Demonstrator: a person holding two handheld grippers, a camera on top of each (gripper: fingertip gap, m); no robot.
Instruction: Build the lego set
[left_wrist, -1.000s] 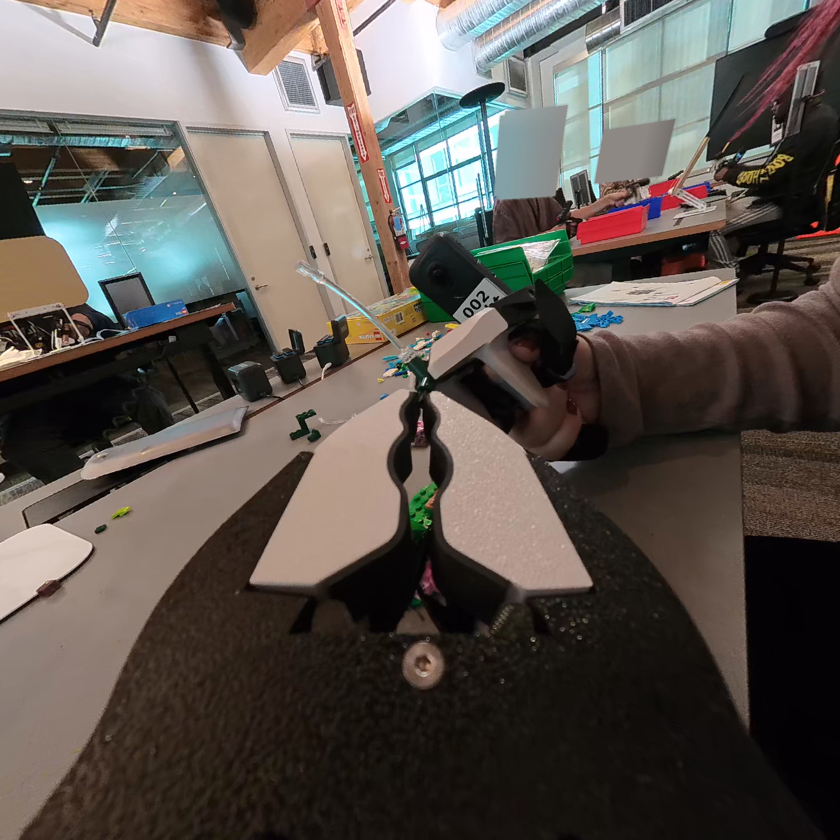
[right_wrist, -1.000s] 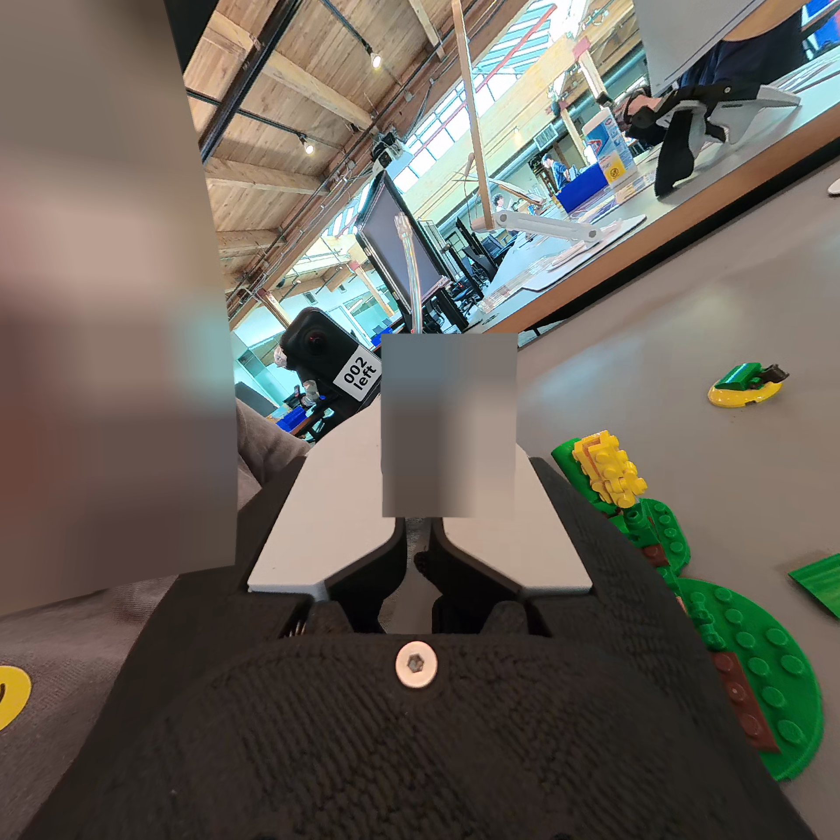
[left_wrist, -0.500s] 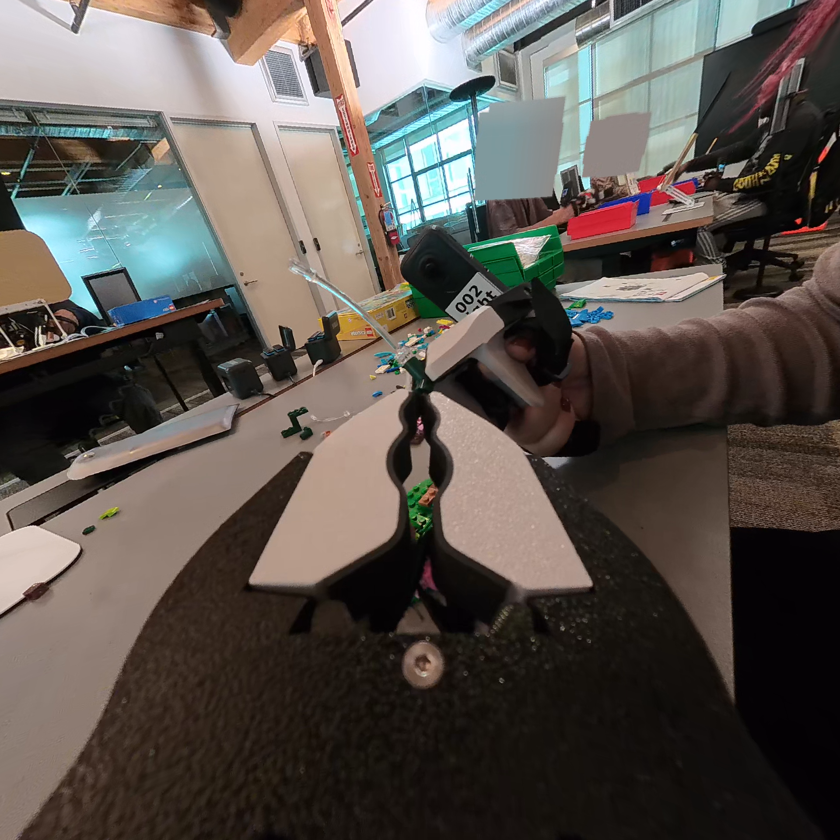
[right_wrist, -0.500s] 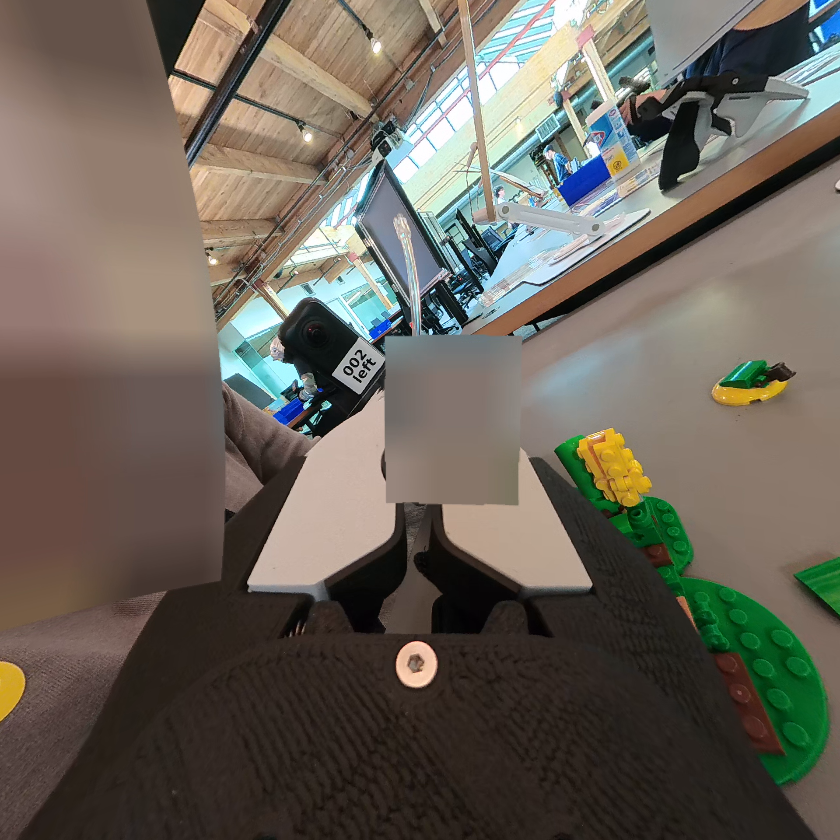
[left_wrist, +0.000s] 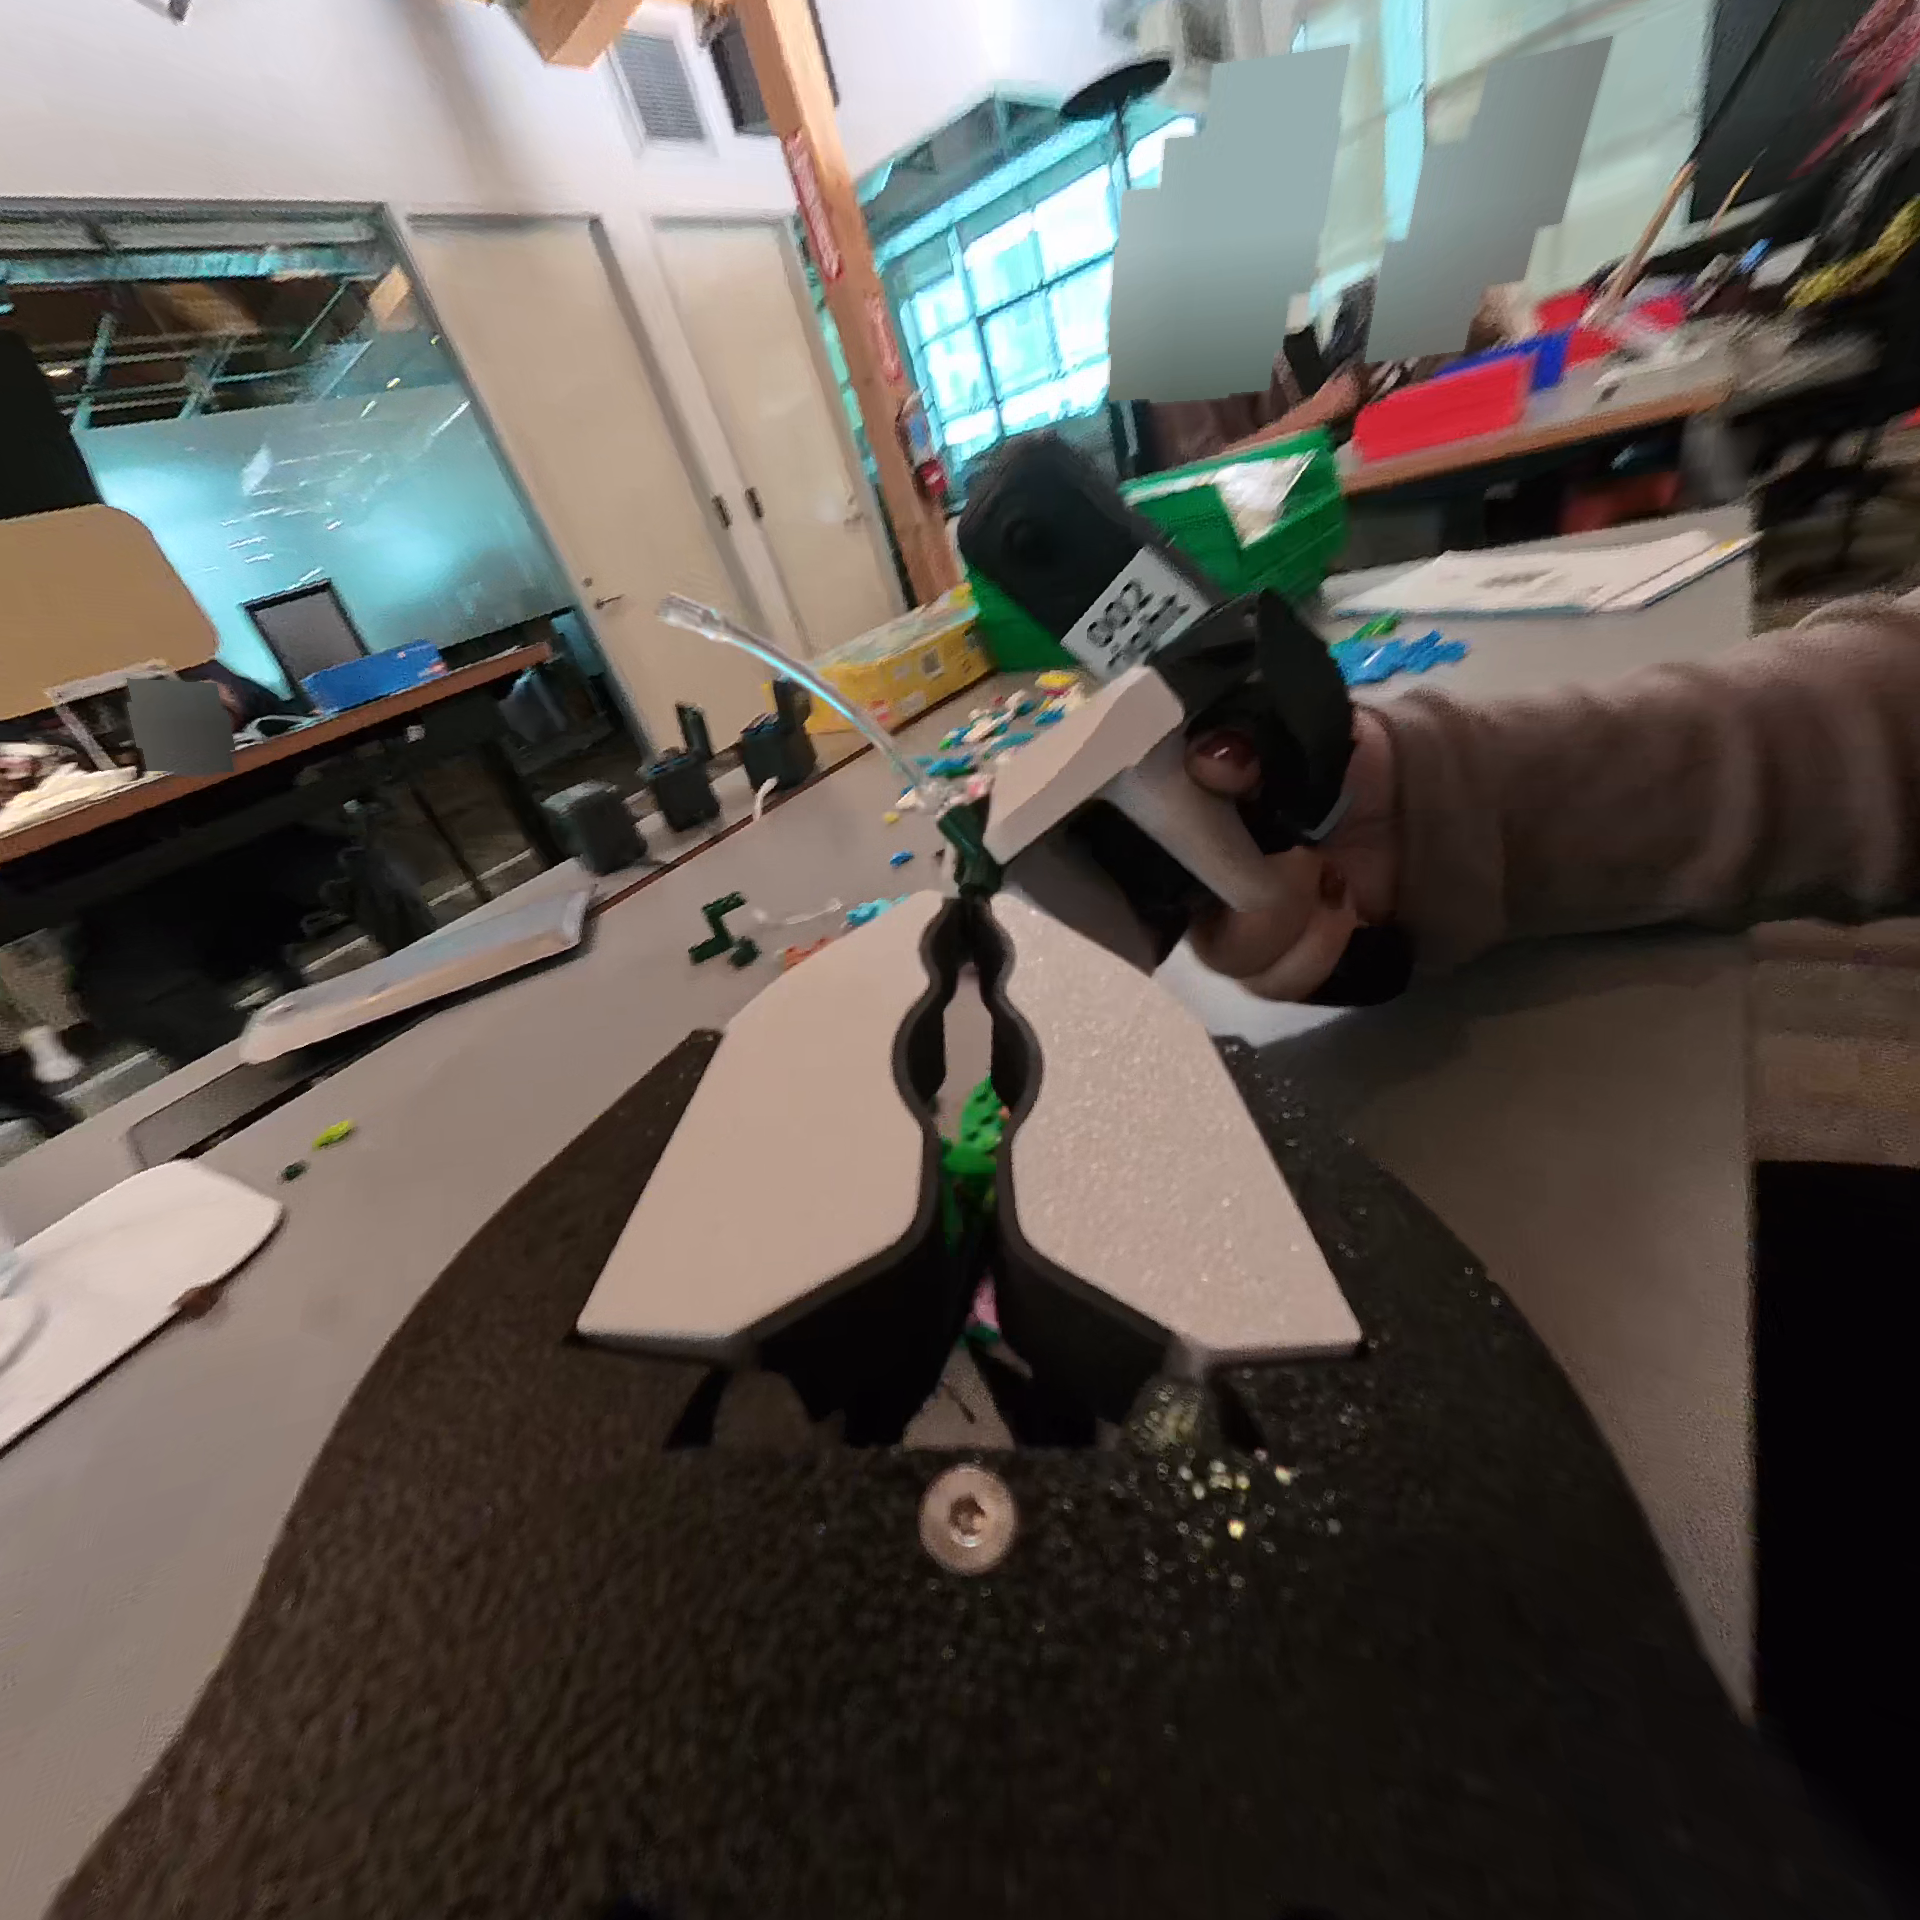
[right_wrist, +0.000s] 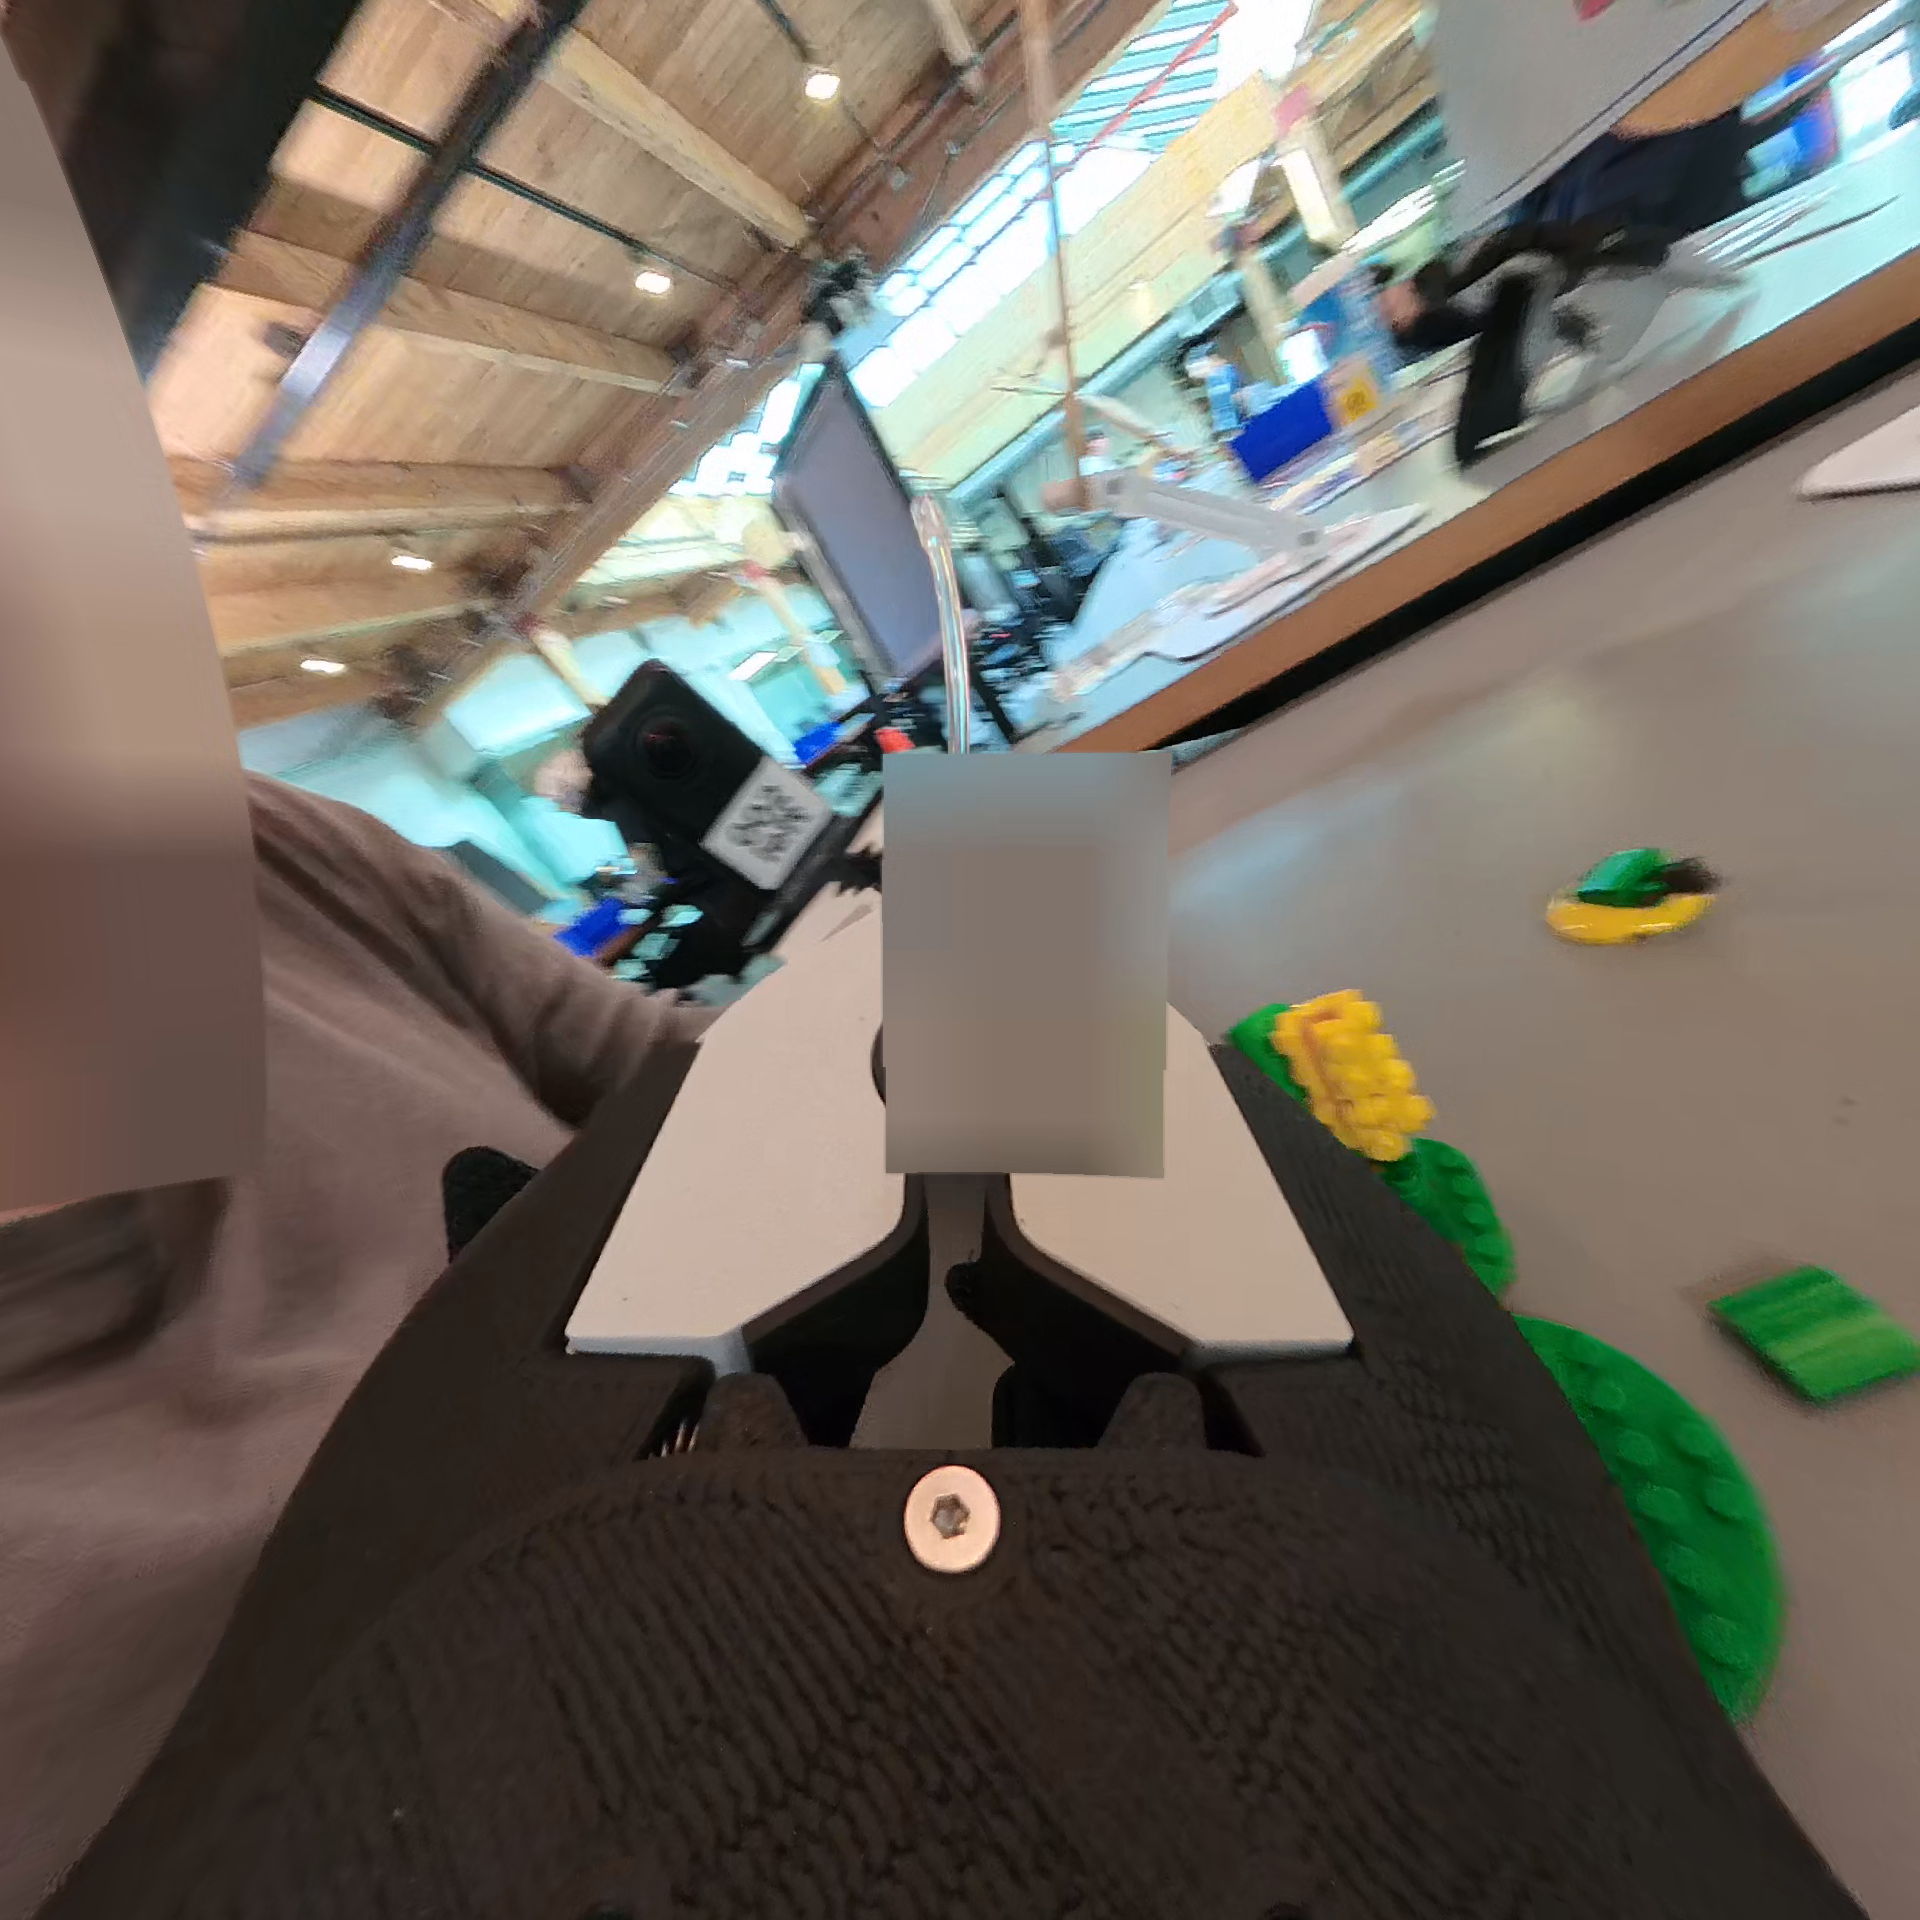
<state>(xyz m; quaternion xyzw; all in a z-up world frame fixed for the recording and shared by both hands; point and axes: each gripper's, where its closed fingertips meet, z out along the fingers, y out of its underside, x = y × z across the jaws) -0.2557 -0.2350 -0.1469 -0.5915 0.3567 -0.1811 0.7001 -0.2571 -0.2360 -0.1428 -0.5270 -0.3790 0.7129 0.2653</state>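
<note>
My left gripper (left_wrist: 966, 920) is shut on the lower end of a dark green stem piece (left_wrist: 960, 840). A clear bent tube (left_wrist: 790, 675) rises from the stem to the upper left. My right gripper (left_wrist: 995, 847), held by a hand in a grey sleeve, comes in from the right and is shut on the same stem. In the right wrist view a blur patch hides its fingertips; its fingers (right_wrist: 790, 1143) stand close together and the tube (right_wrist: 943, 623) sticks up above them. A green lego build (right_wrist: 1662, 1475) with a yellow part (right_wrist: 1351, 1081) lies below right.
A green tile (right_wrist: 1813, 1340) and a small yellow and green assembly (right_wrist: 1621, 899) lie on the grey table (right_wrist: 1558, 748). Loose bricks (left_wrist: 717, 935), a yellow box (left_wrist: 894, 665), green bins (left_wrist: 1236, 520) and an instruction booklet (left_wrist: 1538, 571) lie farther off. A white sheet (left_wrist: 114, 1268) lies at left. Only a small space, under 4 cm, lies between the two pairs of fingers. Left tips and right tips are each some 15 cm from the green tile (right_wrist: 1813, 1340).
Both grippers stay shut on the stem and tube. Both views have shifted and tilted a little and are blurred by motion; the joined piece has barely moved between the grippers.
</note>
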